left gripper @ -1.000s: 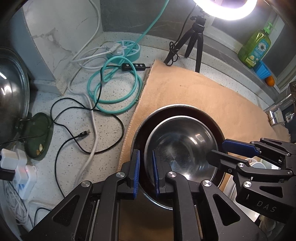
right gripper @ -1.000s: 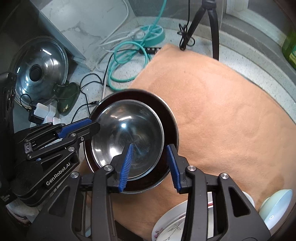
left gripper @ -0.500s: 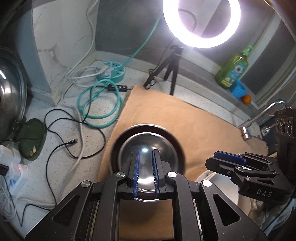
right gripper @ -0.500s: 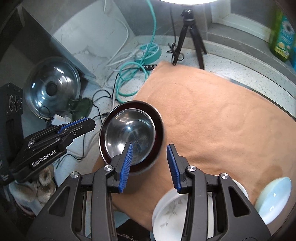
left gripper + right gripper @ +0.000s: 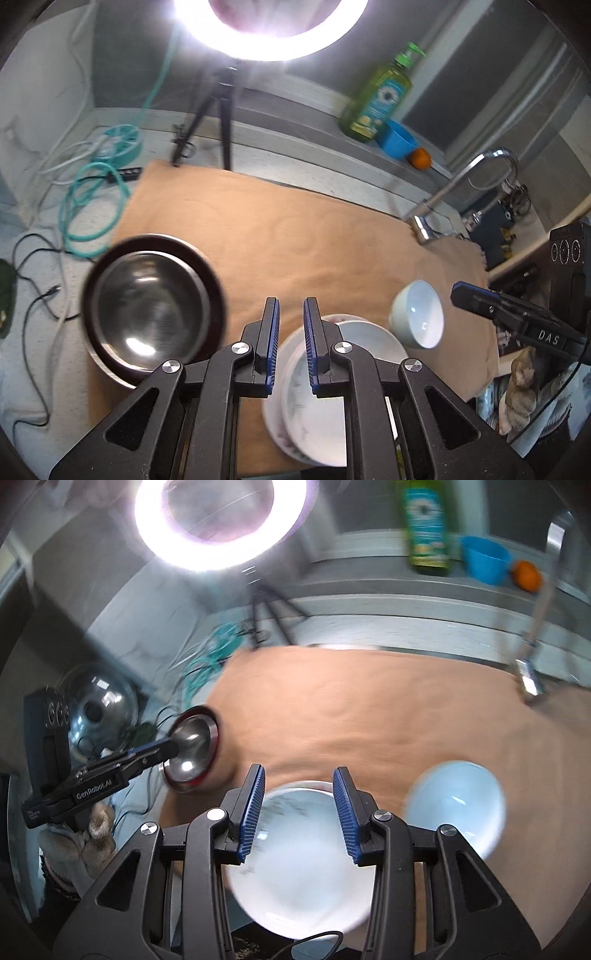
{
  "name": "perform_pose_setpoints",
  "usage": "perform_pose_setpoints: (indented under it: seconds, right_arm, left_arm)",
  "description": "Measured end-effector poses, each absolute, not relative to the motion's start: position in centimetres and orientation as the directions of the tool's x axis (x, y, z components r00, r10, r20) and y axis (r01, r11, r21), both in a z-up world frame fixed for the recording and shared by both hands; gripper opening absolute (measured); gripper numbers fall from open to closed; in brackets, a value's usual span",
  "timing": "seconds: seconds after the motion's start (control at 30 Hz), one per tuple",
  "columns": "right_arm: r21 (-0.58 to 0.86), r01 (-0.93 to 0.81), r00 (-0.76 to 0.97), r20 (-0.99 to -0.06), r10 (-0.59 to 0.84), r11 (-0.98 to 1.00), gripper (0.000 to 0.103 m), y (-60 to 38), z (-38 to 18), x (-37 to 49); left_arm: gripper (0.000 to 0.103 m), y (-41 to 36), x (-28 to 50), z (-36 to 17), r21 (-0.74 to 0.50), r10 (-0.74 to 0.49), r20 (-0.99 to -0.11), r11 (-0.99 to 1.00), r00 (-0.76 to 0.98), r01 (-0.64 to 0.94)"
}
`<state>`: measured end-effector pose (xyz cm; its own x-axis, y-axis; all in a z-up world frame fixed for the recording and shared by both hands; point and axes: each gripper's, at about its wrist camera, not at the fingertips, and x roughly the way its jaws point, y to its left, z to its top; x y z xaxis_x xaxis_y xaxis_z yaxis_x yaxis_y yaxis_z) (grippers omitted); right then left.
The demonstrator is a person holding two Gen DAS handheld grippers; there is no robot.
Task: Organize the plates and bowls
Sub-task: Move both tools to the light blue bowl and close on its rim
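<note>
Steel bowl [image 5: 147, 306]: nested inside a dark bowl [image 5: 210, 280] at the left edge of the tan cloth [image 5: 295, 240].
White plates [image 5: 332, 387]: stacked at the near edge of the cloth, right of the nested bowls.
Pale blue bowl [image 5: 419, 317]: tilted on its side just right of the plates, mouth facing the view.
Left hand-held gripper [image 5: 290, 343]: pads almost together, nothing between them, above the gap between the nested bowls and the plates.
Right hand-held gripper [image 5: 299, 812]: jaws partly apart and empty, over the plates.
Desk [image 5: 48, 332]: speckled pale top, mostly covered by the cloth.
Far side: ring light [image 5: 269, 29] on a tripod [image 5: 218, 122], green soap bottle [image 5: 380, 99], blue cup [image 5: 399, 138] and an orange [image 5: 419, 158] on the ledge.
Left: teal cable [image 5: 92, 206], black leads, pot lid [image 5: 99, 709].
Right: tap [image 5: 454, 188].
</note>
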<state>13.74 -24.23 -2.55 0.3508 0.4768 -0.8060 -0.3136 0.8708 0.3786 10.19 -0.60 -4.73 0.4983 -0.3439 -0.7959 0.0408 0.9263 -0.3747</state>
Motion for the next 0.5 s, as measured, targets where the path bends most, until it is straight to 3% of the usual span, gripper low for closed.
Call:
perform_pose_setpoints:
  seconds: [0.5]
  right_arm:
    - [0.379,0.021,0.381,-0.858,0.343,0.925,0.040,-39.5,-8.3,12.8]
  left_arm:
    - [0.012,-14.5,14.7,-8.4,-0.381,-0.443,-0.839,0.893,0.315,0.240]
